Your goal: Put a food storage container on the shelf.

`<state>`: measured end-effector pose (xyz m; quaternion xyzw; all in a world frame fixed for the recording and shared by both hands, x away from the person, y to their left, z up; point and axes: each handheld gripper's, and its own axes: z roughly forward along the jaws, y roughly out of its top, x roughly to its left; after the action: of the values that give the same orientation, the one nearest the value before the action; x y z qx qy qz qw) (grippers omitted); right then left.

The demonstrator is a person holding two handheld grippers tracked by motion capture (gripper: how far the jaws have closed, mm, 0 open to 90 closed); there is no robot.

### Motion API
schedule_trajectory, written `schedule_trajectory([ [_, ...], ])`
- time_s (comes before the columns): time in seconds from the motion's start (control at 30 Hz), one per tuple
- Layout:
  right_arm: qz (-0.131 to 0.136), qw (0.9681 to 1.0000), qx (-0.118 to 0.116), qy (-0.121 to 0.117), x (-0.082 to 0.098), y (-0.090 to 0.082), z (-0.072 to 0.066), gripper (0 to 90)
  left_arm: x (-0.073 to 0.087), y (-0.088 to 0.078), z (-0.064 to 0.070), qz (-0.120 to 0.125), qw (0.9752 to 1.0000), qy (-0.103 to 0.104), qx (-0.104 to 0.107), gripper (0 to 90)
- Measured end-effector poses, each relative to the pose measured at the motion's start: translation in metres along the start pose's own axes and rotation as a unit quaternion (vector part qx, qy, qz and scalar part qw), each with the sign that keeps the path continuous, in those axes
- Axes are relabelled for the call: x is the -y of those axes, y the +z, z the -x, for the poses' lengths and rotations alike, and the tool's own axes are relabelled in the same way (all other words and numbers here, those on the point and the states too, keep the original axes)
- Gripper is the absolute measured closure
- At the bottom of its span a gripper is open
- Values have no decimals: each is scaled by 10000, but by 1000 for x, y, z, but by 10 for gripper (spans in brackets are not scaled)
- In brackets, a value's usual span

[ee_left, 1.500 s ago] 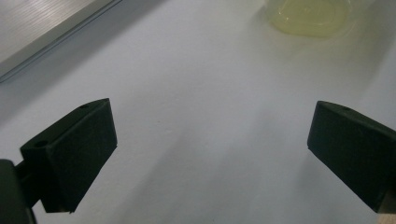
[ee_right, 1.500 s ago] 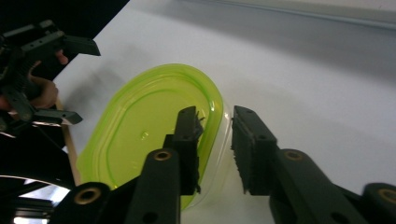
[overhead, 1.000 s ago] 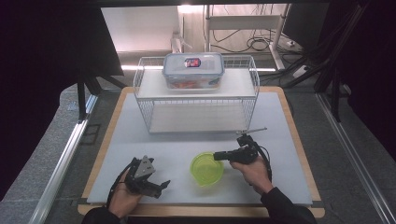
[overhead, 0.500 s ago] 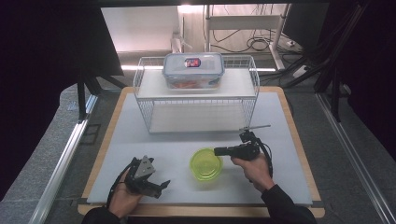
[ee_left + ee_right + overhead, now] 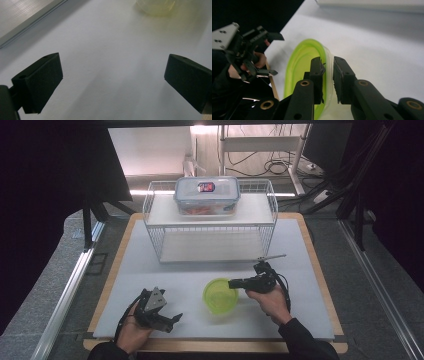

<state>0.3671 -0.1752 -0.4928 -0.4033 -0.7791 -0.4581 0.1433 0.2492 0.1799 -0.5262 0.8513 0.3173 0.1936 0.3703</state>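
A translucent green bowl [image 5: 220,296] stands on the white mat [image 5: 300,270] at the near middle. My right gripper [image 5: 233,283] reaches in from its right, with the jaws straddling the bowl's rim [image 5: 324,75]: one jaw is inside and the other outside. The right gripper [image 5: 327,67] has just been opening its jaws, and a thin gap shows between the pads and the wall. The left gripper [image 5: 172,319] rests at the near left of the mat with its jaws spread wide and nothing between them. In its own view the left gripper [image 5: 112,82] faces bare mat, with the bowl [image 5: 155,6] farther off.
A white wire rack [image 5: 210,232] stands at the back of the mat. A lidded clear food box [image 5: 206,195] sits on its top shelf. The wooden board's edge [image 5: 320,270] borders the mat. Dark stands and cables lie beyond the table.
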Motion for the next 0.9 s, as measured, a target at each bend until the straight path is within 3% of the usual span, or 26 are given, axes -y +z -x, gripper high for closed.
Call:
schedule_trajectory([
  [0.23,-72,9999,28,124,0,2,-1,820,0,0,0,16,10000,-10,-1,16],
  [0.37,-24,9996,-91,268,0,0,1,822,0,-1,0,23,10000,-4,-7,16],
  [0.53,223,9982,-339,449,-5,-10,3,822,0,-2,-1,94,10000,-31,4,16],
  [0.77,404,9976,-383,411,-16,-20,-2,821,0,-3,-2,162,9998,-89,4,12],
  [0.9,561,9971,-406,318,-33,-32,-11,821,0,-4,-2,181,9998,-103,-4,11],
])
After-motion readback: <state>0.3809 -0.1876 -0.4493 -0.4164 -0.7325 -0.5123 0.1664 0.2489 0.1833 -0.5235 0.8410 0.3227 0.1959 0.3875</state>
